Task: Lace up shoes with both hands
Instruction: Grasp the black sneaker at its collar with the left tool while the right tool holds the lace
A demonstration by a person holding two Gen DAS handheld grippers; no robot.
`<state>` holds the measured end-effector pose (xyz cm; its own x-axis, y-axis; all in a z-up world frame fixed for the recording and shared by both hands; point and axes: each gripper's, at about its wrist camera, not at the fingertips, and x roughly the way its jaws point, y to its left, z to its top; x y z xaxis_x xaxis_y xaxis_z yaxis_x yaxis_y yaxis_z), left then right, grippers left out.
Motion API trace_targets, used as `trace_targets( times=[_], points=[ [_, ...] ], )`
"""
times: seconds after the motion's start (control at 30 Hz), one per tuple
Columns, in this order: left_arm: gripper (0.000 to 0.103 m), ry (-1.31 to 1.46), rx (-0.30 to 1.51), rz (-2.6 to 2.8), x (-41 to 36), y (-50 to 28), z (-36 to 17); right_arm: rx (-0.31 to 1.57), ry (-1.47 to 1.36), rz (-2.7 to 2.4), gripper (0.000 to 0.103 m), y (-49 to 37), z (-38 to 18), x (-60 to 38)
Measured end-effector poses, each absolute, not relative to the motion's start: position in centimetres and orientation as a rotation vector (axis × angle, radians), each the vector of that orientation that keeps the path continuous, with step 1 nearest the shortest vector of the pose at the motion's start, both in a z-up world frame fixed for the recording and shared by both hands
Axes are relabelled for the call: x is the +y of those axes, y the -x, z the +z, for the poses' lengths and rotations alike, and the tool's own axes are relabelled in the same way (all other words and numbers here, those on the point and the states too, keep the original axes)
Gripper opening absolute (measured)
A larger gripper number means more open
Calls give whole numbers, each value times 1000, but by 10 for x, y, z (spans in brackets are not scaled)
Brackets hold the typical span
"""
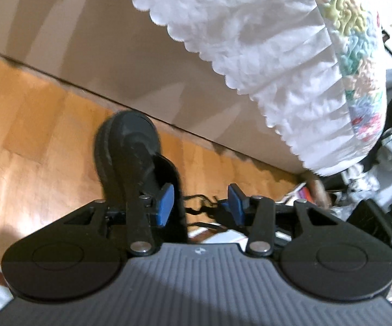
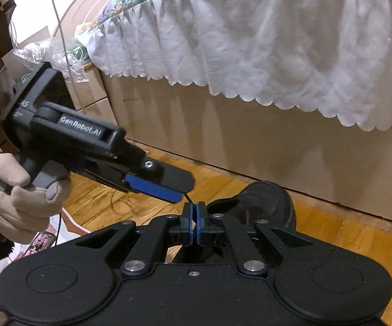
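Observation:
A black shoe point(image 1: 130, 141) lies on the wooden floor, toe pointing away; in the right wrist view the shoe point(image 2: 263, 201) sits just beyond my fingers. My left gripper point(image 1: 201, 203) is open, its blue pads wide apart, and a thin black shoelace point(image 1: 198, 207) runs across the gap between them. My right gripper point(image 2: 195, 222) is shut, pads pressed together on the shoelace point(image 2: 187, 197), whose short end sticks up above the pads. The left gripper point(image 2: 181, 190), held by a gloved hand point(image 2: 19, 190), hovers just above and left of the right one's tips.
A bed with a white scalloped skirt point(image 2: 250, 54) and a floral quilt point(image 1: 358, 40) stands close behind the shoe. The wooden floor point(image 1: 33, 135) spreads to the left. Plastic bags, boxes and a white cable point(image 2: 60, 27) clutter the bed's end.

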<state>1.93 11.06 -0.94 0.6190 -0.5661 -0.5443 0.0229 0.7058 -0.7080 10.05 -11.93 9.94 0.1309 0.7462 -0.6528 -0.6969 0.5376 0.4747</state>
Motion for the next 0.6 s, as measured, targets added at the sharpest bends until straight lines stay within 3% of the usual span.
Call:
trace_targets(
  times=[0.13,0.17,0.2,0.33,0.6],
  points=[
    [40,751,856,-367,104,-21,-18,982,-76,1047,4,-95,99,-129],
    [14,751,847,-349,104,-20,-20,983,-76,1048,4,-94,99,-128],
    [0,765,836,-338,105,-20,-22,983,-71,1049,4,-93,98,-128],
    [0,931,818,-373,115,-19,-36,979,-65,1050,4,-89,96,-133],
    [4,997,831,-351,121,-14,-44,975,-74,1028,4,-89,92,-136]
  ],
)
